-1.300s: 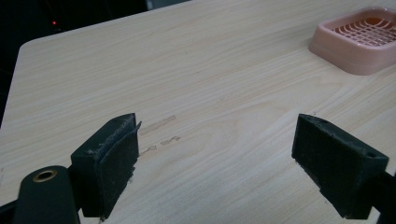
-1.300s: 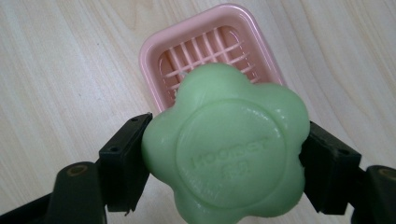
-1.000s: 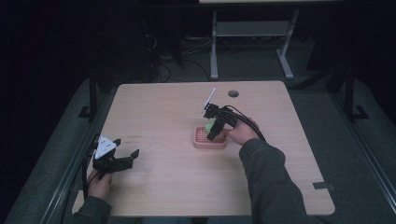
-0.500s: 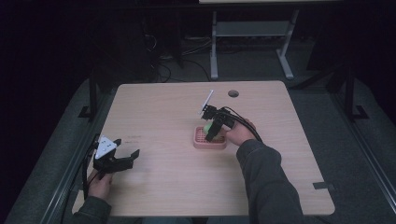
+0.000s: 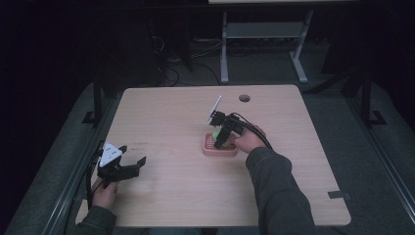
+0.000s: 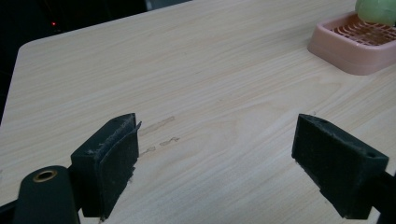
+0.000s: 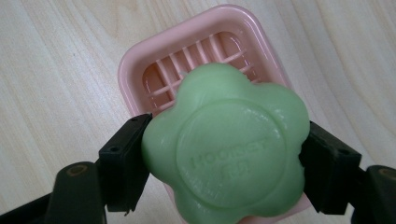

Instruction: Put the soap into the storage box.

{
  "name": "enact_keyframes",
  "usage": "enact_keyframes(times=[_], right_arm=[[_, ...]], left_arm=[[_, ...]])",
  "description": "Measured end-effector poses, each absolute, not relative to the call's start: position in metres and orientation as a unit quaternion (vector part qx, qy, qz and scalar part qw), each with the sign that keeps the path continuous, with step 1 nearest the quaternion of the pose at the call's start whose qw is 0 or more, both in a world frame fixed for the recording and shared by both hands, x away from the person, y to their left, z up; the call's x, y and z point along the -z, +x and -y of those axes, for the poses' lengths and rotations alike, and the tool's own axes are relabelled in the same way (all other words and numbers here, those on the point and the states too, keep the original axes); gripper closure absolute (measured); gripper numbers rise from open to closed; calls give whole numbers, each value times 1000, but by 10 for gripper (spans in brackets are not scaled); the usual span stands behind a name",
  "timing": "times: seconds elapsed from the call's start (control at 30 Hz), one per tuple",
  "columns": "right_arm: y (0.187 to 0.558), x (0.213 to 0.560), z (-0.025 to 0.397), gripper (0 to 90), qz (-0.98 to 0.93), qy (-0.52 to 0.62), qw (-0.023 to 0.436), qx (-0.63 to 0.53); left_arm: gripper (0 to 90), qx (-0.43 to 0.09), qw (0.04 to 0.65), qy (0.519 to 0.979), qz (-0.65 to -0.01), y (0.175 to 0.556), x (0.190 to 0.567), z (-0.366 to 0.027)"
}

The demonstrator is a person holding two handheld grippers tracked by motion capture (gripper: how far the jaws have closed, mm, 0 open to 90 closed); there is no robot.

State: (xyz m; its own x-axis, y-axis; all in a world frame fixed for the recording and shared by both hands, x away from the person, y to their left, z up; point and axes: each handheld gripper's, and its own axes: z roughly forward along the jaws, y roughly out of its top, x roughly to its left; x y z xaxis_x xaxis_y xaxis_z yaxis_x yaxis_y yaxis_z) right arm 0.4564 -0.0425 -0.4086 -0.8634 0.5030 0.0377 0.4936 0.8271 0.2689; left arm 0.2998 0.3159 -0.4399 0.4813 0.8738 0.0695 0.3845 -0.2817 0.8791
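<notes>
A green flower-shaped soap [image 7: 226,144] is clamped between the jaws of my right gripper [image 7: 224,158], held just above a pink slatted soap dish [image 7: 196,51]. In the high view the right gripper [image 5: 221,137] hangs over the pink dish [image 5: 220,151] at the table's middle, with the green soap [image 5: 215,134] showing at its tip. My left gripper [image 5: 131,165] rests near the table's front left corner, jaws wide apart and holding nothing. The left gripper view looks across the table between its open fingers [image 6: 109,156], with the pink dish [image 6: 352,49] and the soap [image 6: 376,10] at the far right.
The light wooden table [image 5: 171,122] has a round cable hole [image 5: 244,98] near its far edge. Faint scuff marks [image 6: 159,133] lie ahead of the left gripper. A metal stand [image 5: 259,34] and cables sit on the dark floor beyond the table.
The right gripper with the soap has barely shifted over the dish. The left gripper has stayed put.
</notes>
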Motion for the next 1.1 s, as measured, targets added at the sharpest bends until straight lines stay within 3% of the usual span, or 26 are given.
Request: enact_keyframes(times=[1.1], right_arm=[[458,412,42,253,-956,263,16,-128]], left_arm=[[143,-288,427,747,-421,299,440,-316]])
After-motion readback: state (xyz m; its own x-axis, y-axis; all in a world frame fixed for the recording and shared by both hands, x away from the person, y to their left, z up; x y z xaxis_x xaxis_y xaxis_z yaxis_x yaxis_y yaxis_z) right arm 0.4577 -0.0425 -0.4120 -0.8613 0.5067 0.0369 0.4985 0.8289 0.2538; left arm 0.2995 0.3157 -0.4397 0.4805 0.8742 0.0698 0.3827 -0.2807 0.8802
